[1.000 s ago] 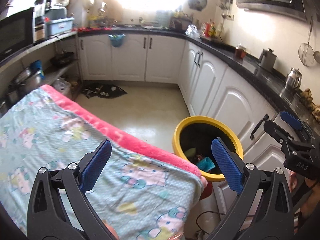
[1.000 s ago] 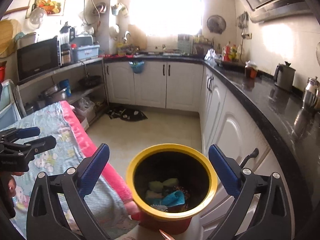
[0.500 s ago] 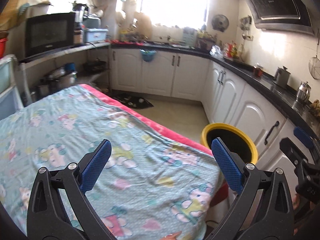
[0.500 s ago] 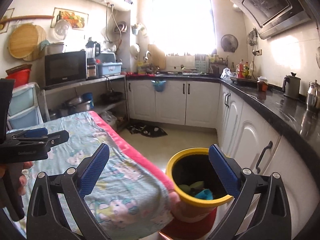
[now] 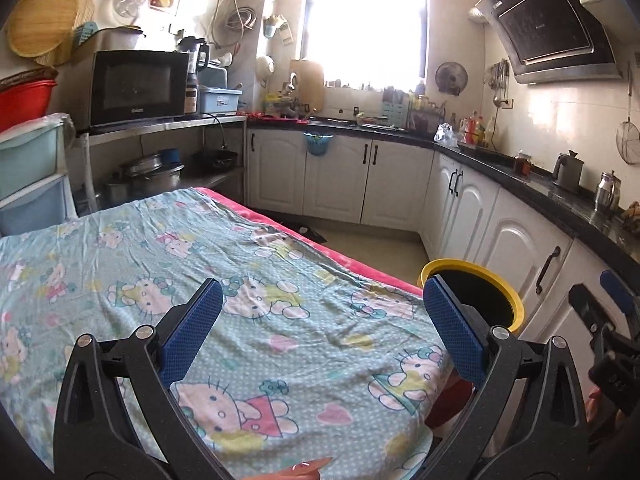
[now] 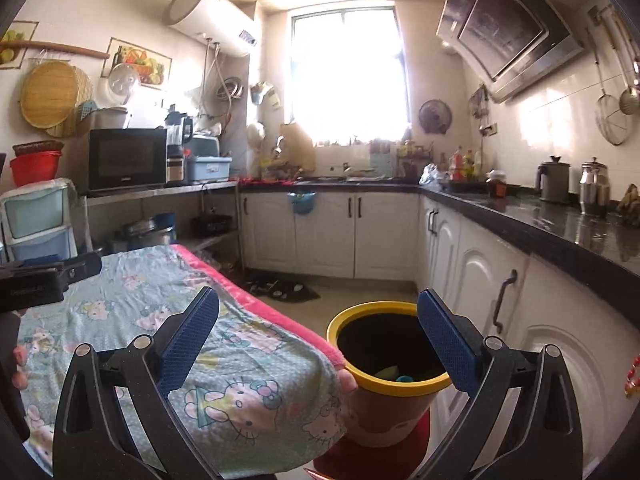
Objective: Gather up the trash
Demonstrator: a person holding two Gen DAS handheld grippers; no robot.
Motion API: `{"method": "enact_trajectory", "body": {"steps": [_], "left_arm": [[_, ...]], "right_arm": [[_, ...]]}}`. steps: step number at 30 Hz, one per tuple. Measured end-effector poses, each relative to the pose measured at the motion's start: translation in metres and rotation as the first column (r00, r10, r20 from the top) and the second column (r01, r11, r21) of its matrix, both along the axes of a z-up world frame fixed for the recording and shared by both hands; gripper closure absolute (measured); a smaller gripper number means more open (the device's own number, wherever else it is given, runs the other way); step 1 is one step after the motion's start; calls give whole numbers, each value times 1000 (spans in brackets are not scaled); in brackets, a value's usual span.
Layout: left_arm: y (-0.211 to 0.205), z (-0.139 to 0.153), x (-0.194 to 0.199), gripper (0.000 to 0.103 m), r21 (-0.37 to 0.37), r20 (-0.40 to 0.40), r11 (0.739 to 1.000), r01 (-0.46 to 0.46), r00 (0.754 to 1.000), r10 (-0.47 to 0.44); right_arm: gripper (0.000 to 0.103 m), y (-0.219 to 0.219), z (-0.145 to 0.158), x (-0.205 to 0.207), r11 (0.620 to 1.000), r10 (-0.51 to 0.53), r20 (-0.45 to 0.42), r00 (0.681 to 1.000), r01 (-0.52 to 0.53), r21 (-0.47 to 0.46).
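A: Where is the bin?

B: The bin (image 6: 394,364) stands on the floor just beside the table's corner, in front of the white cabinets (image 6: 472,276). It has a yellow rim and a dark inside.

A: Anything in it?

B: Yes, a pale scrap and a blue scrap (image 6: 404,378) lie at the bottom, seen from the right wrist.

A: And the grippers?

B: The left gripper (image 5: 322,324) hangs over the cartoon-cat cloth (image 5: 248,312) with its jaws wide apart, holding nothing. The right gripper (image 6: 318,338) is also spread wide and empty, aimed between the cloth's corner and the bin.

A: What covers the table?

B: That cloth, with a pink layer (image 6: 280,316) showing along its edge.
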State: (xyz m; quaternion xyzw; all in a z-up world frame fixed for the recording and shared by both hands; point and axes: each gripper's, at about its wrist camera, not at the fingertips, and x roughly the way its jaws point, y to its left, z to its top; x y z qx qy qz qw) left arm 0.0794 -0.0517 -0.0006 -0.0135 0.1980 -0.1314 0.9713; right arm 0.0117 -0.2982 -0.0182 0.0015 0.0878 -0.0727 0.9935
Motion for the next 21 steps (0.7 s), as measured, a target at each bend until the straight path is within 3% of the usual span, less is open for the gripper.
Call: {"method": "enact_trajectory", "body": {"steps": [8, 21], "left_arm": [[-9, -19, -12, 11, 10, 16, 1000, 21, 1000, -21], [-11, -26, -19, 11, 2, 85, 1000, 27, 996, -27]], "right_arm": [[6, 4, -4, -16, 1000, -15, 61, 998, 16, -14], [6, 23, -19, -15, 999, 34, 61, 998, -33, -10]]}}
